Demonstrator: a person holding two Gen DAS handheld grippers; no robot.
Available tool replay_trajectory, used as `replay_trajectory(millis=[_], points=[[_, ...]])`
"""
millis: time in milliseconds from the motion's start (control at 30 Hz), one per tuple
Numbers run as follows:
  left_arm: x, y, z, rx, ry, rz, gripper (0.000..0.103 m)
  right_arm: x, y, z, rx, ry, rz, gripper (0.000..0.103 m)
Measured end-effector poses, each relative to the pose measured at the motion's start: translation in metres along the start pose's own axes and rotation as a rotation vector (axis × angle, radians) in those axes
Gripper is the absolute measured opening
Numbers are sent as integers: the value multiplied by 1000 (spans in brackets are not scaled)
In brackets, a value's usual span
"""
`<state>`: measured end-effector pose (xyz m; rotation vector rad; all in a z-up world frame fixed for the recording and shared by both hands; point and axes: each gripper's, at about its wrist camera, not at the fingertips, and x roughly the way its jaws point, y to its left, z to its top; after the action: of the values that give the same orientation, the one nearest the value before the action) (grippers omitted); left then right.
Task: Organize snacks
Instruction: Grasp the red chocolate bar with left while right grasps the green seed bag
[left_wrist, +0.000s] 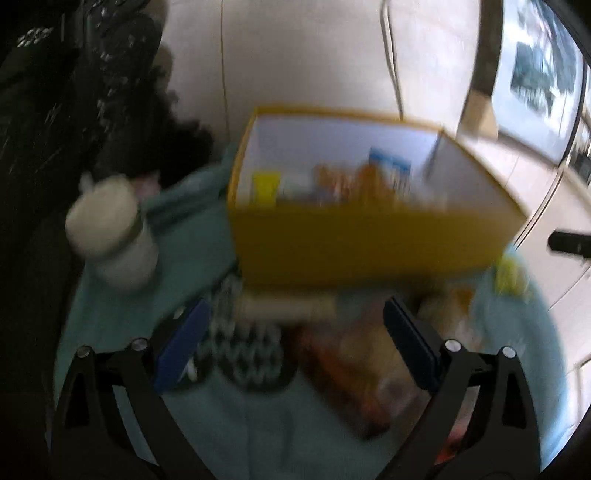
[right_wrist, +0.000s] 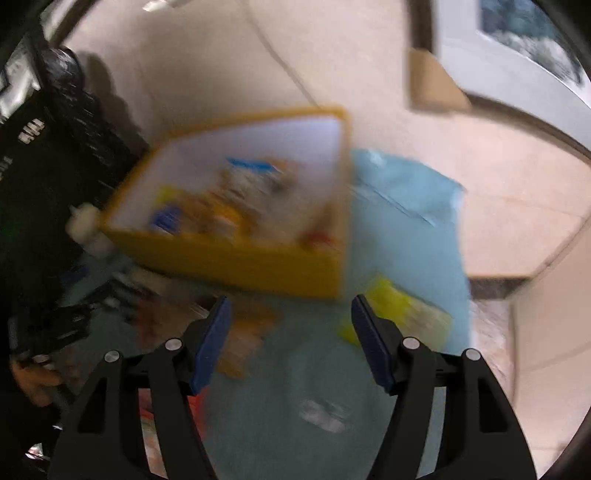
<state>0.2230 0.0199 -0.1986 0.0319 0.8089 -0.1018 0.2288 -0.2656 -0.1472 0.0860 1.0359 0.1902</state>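
Between left fingers (left_wrist: 291, 339) – orange snack packet (left_wrist: 354, 369), untouched.

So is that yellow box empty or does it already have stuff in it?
Partly filled. The open-topped box holds a jumble of packets, too blurred to identify; more packets lie outside on the blue cloth.

An open box (left_wrist: 369, 243) sits on a cloth (left_wrist: 122, 317) spread over the bench, and several snack packets (left_wrist: 347, 184) lie inside it. In the left wrist view, a lidded jar (left_wrist: 114, 236) stands on the cloth to the left of the box. Nearer than the box, a patterned pouch (left_wrist: 247, 354) lies on the cloth, with a snack packet (left_wrist: 354, 369) to its right. In the right wrist view, another packet (right_wrist: 402, 314) lies on the cloth near the box's right front corner.
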Motion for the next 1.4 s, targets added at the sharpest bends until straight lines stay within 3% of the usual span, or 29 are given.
replay_trajectory(millis=[167,433,467,533,567,600,700,733,767,800,833,1000,1167,1200,1400], points=[[24,-7,-34,32,89,41,97,32,-40,-27,48,102,-117,68],[44,-8,-42,-3,88,48,97,71,-45,-21,35,140,-168,68],[46,-6,-42,-23,87,41,97,75,-42,-19,28,143,-170,70],[49,-2,-44,-53,87,33,100,84,-36,-17,11,146,-190,84],[51,-1,-46,-57,82,38,101,92,-33,-18,1,164,-216,99],[53,-2,-50,-58,78,41,101,103,-30,-21,-14,204,-258,102],[56,-4,-50,-54,95,43,101,113,-31,-25,30,198,-263,102],[56,-4,-50,-48,95,40,96,114,-31,-26,39,199,-257,100],[54,-4,-51,-35,91,11,86,115,-29,-28,29,192,-244,91],[53,-5,-52,-27,90,-22,57,114,-25,-29,5,178,-222,74],[52,-9,-53,1,88,-8,36,112,-23,-30,-22,169,-210,63],[42,0,-63,-46,82,-37,27,109,-24,-48,-11,158,-185,36],[30,0,-76,-25,89,-58,24,100,-21,-63,-6,129,-158,30],[29,1,-77,-22,92,-57,24,99,-23,-67,19,126,-143,25],[21,8,-84,-35,96,-28,24,97,-41,-73,58,118,-135,19]])
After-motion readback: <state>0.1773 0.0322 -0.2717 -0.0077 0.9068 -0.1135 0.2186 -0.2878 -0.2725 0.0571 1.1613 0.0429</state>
